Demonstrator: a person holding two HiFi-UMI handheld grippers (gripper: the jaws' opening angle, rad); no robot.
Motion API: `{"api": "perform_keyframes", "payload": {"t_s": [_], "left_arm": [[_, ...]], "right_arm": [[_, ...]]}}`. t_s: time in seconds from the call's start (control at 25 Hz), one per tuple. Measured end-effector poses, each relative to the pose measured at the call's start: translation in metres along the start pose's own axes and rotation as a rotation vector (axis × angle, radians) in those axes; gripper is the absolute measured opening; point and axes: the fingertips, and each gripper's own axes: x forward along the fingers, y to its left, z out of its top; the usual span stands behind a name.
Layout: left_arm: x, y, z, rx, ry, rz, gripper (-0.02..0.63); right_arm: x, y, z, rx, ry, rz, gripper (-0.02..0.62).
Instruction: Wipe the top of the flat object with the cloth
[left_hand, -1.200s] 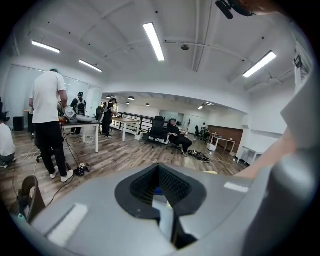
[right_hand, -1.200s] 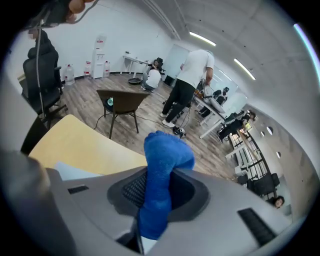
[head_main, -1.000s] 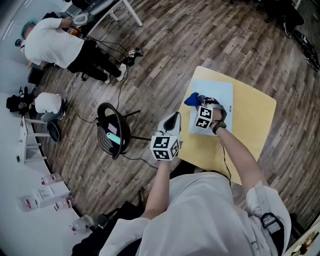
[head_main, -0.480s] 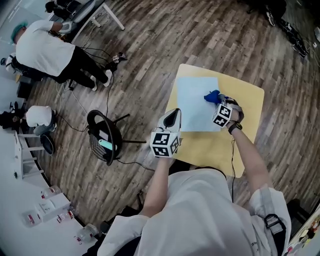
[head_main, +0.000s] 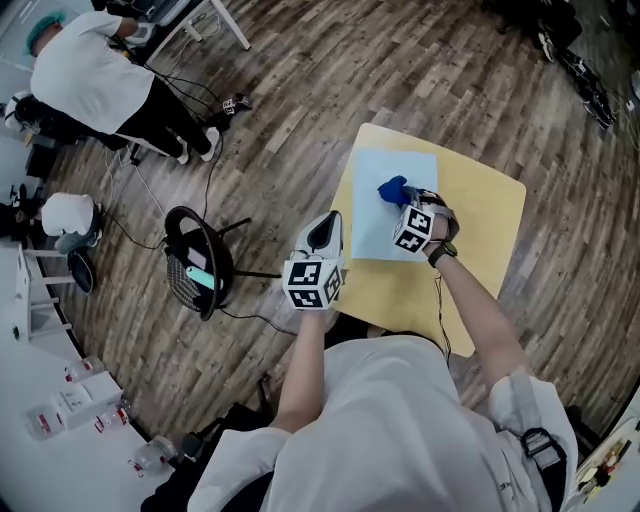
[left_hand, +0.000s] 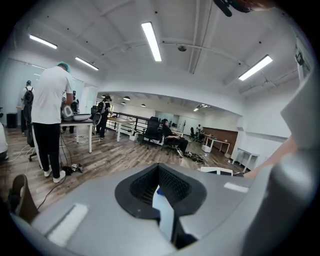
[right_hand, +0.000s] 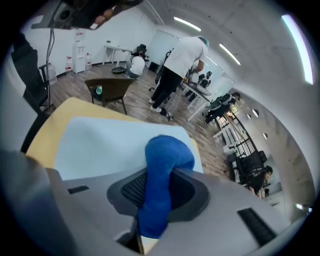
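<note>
A pale blue flat sheet (head_main: 390, 165) (right_hand: 100, 142) lies on the yellow table (head_main: 480, 215). My right gripper (head_main: 403, 199) (right_hand: 159, 187) is shut on a blue cloth (head_main: 392, 189) (right_hand: 162, 172), whose free end rests on the middle of the sheet. My left gripper (head_main: 326, 236) (left_hand: 162, 200) hangs off the table's left edge, above the floor, away from the sheet. Its jaws stand together with nothing between them, pointing out into the room.
A black round chair (head_main: 203, 262) stands left of the table on the wood floor (head_main: 300, 90). A person in white (head_main: 85, 75) bends at a desk at the far left. Cables lie on the floor there.
The right gripper has swept the blue cloth leftward across the sheet from its right side, after a rightward pass before that. The left gripper stays beside the table.
</note>
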Motion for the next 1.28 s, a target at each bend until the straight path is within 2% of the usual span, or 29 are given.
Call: {"api": "perform_keyframes", "payload": {"t_s": [0.16,0.28,0.44,0.56,0.72,0.96,1.12,1.28], "left_arm": [[-0.019,0.03,-0.001,-0.022,-0.008,0.065,0.009],[-0.035,0.049,-0.005,-0.034,-0.006,0.111,0.009],[-0.046,0.061,-0.006,-0.027,0.002,0.13,0.009],[-0.041,0.061,-0.004,-0.016,0.0,0.109,0.009],[-0.019,0.045,0.001,-0.005,-0.001,0.048,0.009],[0.014,-0.003,0.002,0.02,0.003,-0.087,0.009],[0.026,-0.023,0.004,0.03,0.008,-0.137,0.009],[0.032,-0.032,0.006,0.033,0.006,-0.156,0.009]], "right_arm": [[0.01,0.02,0.074,-0.076,-0.101,0.054,0.087],[0.03,0.047,0.114,-0.142,-0.129,0.121,0.087],[0.052,0.075,0.124,-0.254,-0.085,0.174,0.089],[0.05,0.077,0.118,-0.24,-0.103,0.157,0.089],[0.033,0.059,0.086,-0.11,-0.101,0.13,0.091],[0.004,0.038,-0.023,0.017,0.052,0.064,0.091],[-0.013,0.03,-0.082,0.007,0.14,0.015,0.091],[-0.017,0.032,-0.101,0.041,0.174,0.022,0.091]]}}
